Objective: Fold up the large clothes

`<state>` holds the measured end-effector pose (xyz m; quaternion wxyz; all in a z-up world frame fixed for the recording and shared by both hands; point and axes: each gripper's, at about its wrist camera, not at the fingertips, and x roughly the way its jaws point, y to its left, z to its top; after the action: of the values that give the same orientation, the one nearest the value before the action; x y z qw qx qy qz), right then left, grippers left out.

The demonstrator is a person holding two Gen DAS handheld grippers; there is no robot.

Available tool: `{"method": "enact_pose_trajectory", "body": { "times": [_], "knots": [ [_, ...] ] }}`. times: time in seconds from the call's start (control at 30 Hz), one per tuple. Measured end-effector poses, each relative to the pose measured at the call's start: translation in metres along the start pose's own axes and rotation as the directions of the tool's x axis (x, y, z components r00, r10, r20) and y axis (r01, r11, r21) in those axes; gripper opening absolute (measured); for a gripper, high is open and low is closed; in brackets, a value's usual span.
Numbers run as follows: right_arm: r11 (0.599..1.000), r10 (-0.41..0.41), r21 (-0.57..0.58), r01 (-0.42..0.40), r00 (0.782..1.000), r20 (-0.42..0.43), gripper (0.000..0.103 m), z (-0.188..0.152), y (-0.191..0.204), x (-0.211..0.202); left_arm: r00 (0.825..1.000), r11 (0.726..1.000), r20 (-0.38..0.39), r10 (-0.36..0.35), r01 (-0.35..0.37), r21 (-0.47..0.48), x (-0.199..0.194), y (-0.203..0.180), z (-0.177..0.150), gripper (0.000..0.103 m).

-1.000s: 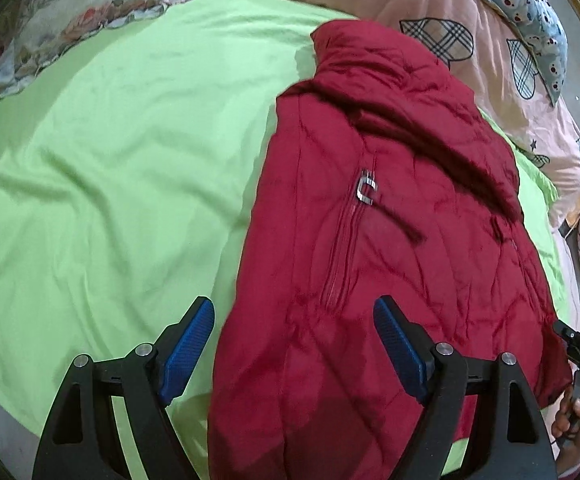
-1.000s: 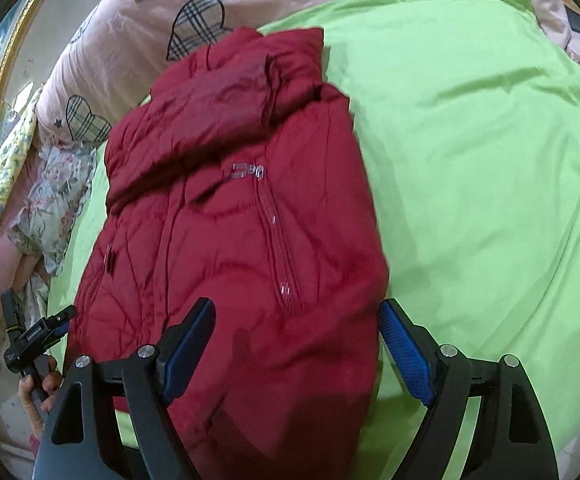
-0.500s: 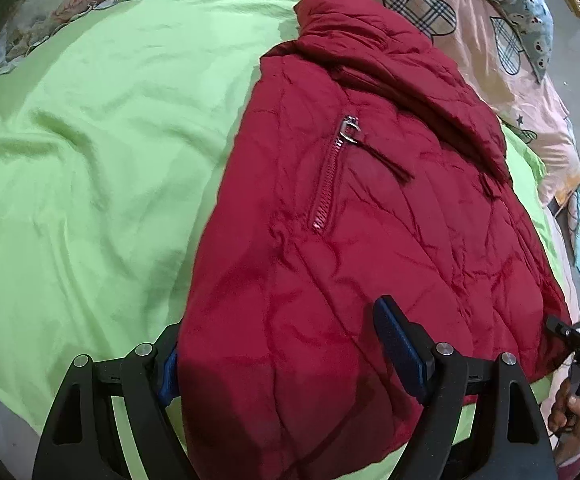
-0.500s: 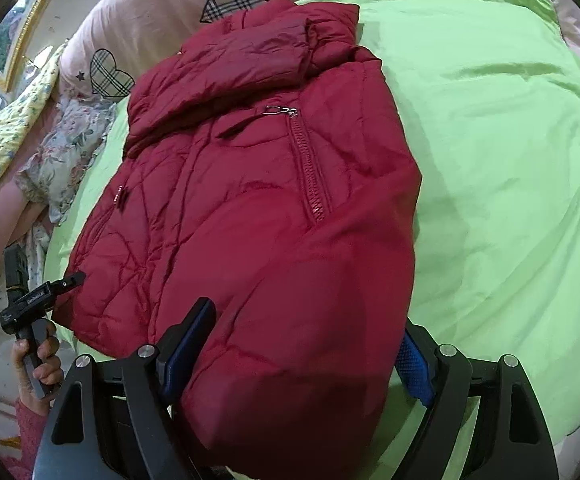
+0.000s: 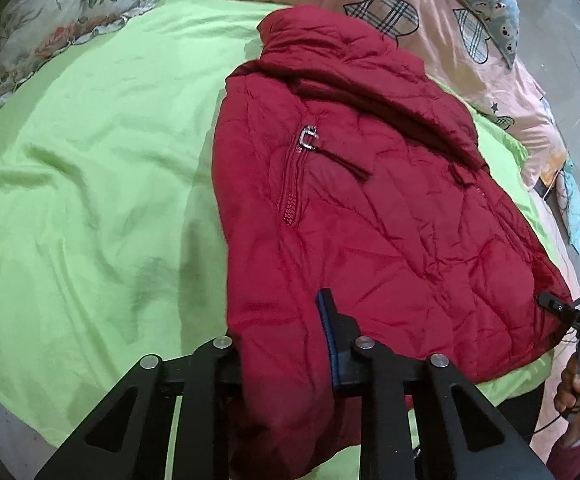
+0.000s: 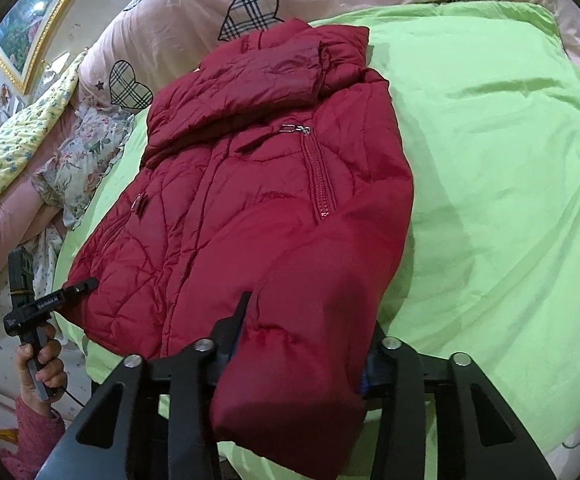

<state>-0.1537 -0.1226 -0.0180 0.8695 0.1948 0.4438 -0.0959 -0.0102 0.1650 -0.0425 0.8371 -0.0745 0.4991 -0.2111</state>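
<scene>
Left wrist view: the red padded jacket (image 5: 370, 208) is lying on the lime green sheet (image 5: 89, 200), collar pointing away toward the pink duvet (image 5: 442, 4) with checked hearts.
Left gripper (image 5: 285, 344): its jaws are closing on the jacket's near hem corner; red fabric is bunching between them and hiding the left finger, while the blue pad (image 5: 328, 332) of the other finger is pressing into the cloth.
Right wrist view: the same jacket (image 6: 257, 208) is filling the middle, a sleeve folded across its chest below the collar.
Right gripper (image 6: 302, 352): its jaws are closing on the other near hem corner, a thick roll of fabric sitting between the fingers and spilling over them toward the camera.
Jacket edges: the near hem is lying at the bed's near edge; one long side is running beside the duvet and the floral cloth (image 6: 85, 156).
Open room: a broad stretch of green sheet is spreading beside the jacket's other long side.
Far edge: the floral pillow (image 5: 61, 20) is resting at the sheet's far corner in the left view.
Hands: each view is showing the person's other hand (image 6: 41, 364) gripping its tool handle at the frame's side.
</scene>
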Motion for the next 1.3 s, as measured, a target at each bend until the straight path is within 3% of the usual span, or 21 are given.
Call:
{"method": "enact_pose_trajectory", "body": {
  "times": [0.3,0.57,0.83,1.1,1.3],
  "knots": [
    [0.998,0.070,-0.010,-0.070,0.997,0.011,0.032,-0.005,-0.007,-0.014,1.000,0.999,0.016,-0.021,0.020,0.042,-0.021,-0.001,-0.005,0.018],
    [0.984,0.179,-0.013,-0.178,0.983,0.050,0.029,0.002,-0.014,-0.035,0.996,0.993,0.055,-0.076,0.070,0.093,-0.056,-0.002,-0.007,0.016],
    [0.953,0.299,0.008,-0.304,0.941,0.160,0.027,0.032,-0.020,-0.051,0.979,0.989,0.149,-0.140,0.130,0.074,-0.082,0.012,0.023,0.015],
    [0.958,0.285,-0.043,-0.284,0.922,0.263,0.026,0.071,-0.007,-0.055,0.957,0.990,0.263,-0.125,0.104,0.093,-0.094,0.001,0.056,0.015],
    [0.967,0.255,-0.085,-0.240,0.908,0.333,0.026,0.093,0.005,-0.055,0.949,0.992,0.297,-0.106,0.078,0.104,-0.087,-0.011,0.065,0.015]
  ]
}}
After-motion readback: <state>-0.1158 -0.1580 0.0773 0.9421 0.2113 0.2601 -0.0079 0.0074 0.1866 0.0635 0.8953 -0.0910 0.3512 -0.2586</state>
